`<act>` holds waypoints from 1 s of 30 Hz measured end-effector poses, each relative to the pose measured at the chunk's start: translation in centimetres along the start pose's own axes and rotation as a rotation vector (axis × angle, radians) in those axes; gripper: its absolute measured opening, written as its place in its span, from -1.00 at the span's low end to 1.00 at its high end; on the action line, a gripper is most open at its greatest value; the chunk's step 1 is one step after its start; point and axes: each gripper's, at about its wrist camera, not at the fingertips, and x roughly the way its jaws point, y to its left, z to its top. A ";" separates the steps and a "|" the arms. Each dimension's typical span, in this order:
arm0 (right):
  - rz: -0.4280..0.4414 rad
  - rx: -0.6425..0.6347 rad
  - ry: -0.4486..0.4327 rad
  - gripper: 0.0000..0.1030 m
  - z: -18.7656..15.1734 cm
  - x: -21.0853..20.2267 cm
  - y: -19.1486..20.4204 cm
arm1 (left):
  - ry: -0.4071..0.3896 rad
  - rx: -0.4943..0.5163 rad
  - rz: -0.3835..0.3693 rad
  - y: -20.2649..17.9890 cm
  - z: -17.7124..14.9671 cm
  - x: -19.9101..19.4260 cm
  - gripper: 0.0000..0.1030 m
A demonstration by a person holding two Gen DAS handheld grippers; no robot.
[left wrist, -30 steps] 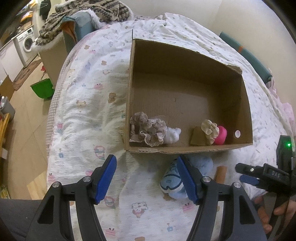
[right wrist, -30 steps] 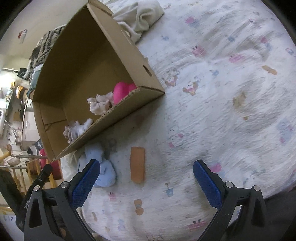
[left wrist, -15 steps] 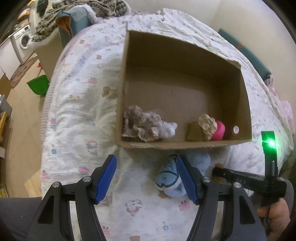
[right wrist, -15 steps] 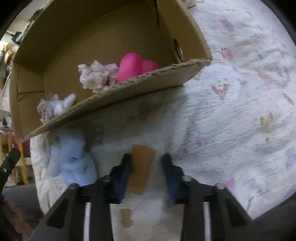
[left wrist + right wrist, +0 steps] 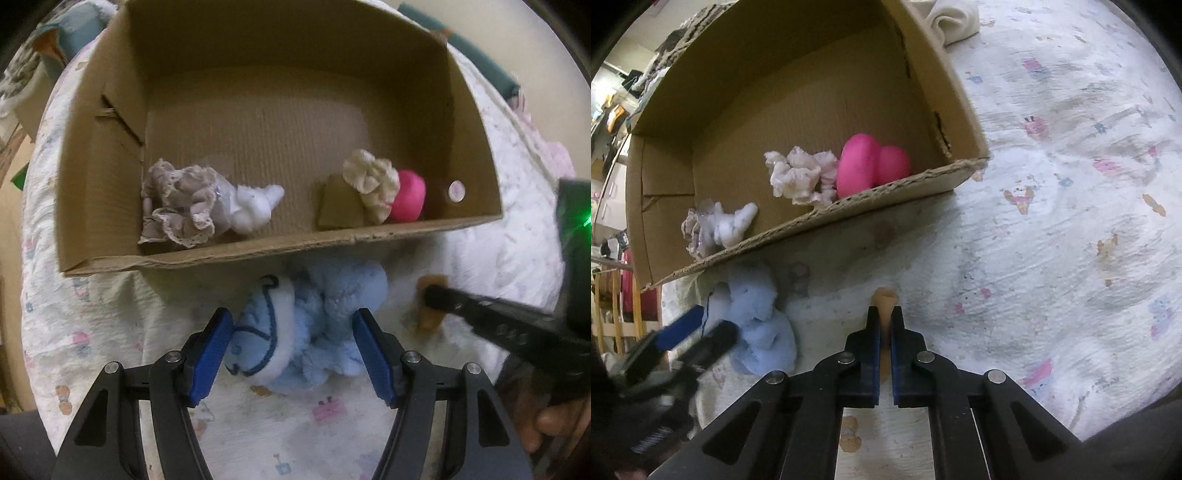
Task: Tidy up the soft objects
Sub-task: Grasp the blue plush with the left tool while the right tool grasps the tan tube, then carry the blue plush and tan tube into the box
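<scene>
Left wrist view: left gripper (image 5: 293, 352) with blue pads spread apart, straddling fluffy light-blue plush toy (image 5: 310, 332) on white cartoon-print bedspread (image 5: 110, 325); near pad close to the plush, contact unclear. Right of it, right gripper (image 5: 430, 295) reaches in, tips pinched together on small flat tan-orange foam piece (image 5: 428, 317); person's hand (image 5: 554, 417) holds its handle at the lower right edge.

Just beyond the plush, open brown cardboard box (image 5: 258, 251) lying on the bed. Inside, along the near wall: lace-trimmed beige cloth doll (image 5: 177, 206) touching small white plush animal (image 5: 255, 206) at left; brown cardboard scrap (image 5: 338, 206), cream fabric flower (image 5: 373, 184) and hot-pink rounded soft toy (image 5: 406, 201) bunched at right; small white round cap (image 5: 457, 191) in the far right corner.

Right wrist view: right gripper's pads clamped on the tan piece, which pokes out past the tips and lies on the bedspread. Only this view shows the pink toy as two-lobed, heart-like, and a cream folded cloth (image 5: 955, 18) beyond the box. Scrap and cap hidden here; left gripper's blue pad is a blur beside the plush.
</scene>
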 end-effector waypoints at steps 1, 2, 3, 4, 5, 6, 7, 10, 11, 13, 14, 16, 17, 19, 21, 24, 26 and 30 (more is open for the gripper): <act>0.000 0.008 -0.002 -0.88 0.0 -0.1 0.1 | 0.001 0.006 0.008 -0.1 0.0 0.3 0.25; 0.000 0.014 -0.003 -0.88 0.0 -0.2 0.2 | 0.002 0.008 0.011 -0.2 0.1 0.5 0.25; 0.001 0.016 -0.004 -0.88 0.0 -0.2 0.1 | 0.008 0.004 0.007 -0.1 0.2 0.8 0.25; 0.002 0.017 -0.003 -0.88 0.4 -0.3 0.3 | 0.017 -0.001 0.003 -0.1 0.3 1.0 0.25; 0.001 0.015 -0.004 -0.88 0.5 -0.4 0.1 | 0.026 -0.007 0.002 0.0 0.3 1.2 0.25; 0.000 0.013 -0.004 -0.88 0.9 -0.1 -0.3 | 0.036 -0.014 0.001 0.1 0.4 1.6 0.24; 0.000 0.012 -0.005 -0.88 0.9 -0.2 -0.3 | 0.048 -0.020 -0.001 0.3 0.4 2.0 0.22; -0.001 0.007 -0.004 -0.88 1.0 -0.3 -0.2 | 0.063 -0.026 0.006 0.6 0.5 2.8 0.02; -0.003 0.004 -0.005 -0.88 1.0 -0.1 0.2 | 0.064 -0.024 0.008 0.6 0.5 2.9 -0.11; -0.005 0.001 -0.006 -0.88 0.9 0.2 0.7 | 0.073 -0.017 0.004 0.7 0.6 3.2 -0.40; -0.004 0.000 -0.007 -0.88 0.8 0.3 0.9 | 0.075 -0.018 0.000 0.8 0.6 3.2 -0.44; -0.001 0.001 -0.009 -0.88 0.7 0.2 1.2 | 0.077 -0.021 -0.006 0.8 0.7 3.1 -0.52; 0.000 0.002 -0.012 -0.88 0.3 0.1 1.2 | 0.076 -0.020 -0.006 1.1 0.8 2.9 -0.54; 0.005 0.005 -0.014 -0.88 0.2 -0.1 1.3 | 0.072 -0.020 -0.005 1.4 0.9 2.5 -0.55; 0.009 0.004 -0.019 -0.88 0.1 -0.2 1.1 | 0.062 -0.025 -0.002 2.2 0.6 1.8 -0.56; 0.010 -0.001 -0.029 -0.88 0.0 -0.5 1.1 | 0.053 -0.028 0.020 2.7 0.3 1.2 -0.56; 0.001 -0.003 -0.037 -0.88 -0.1 -0.7 1.1 | 0.045 -0.033 0.042 3.1 0.0 0.8 -0.56; 0.011 0.008 -0.041 -0.88 -0.1 -0.9 0.8 | 0.029 -0.044 0.061 3.8 -0.5 -0.5 -0.56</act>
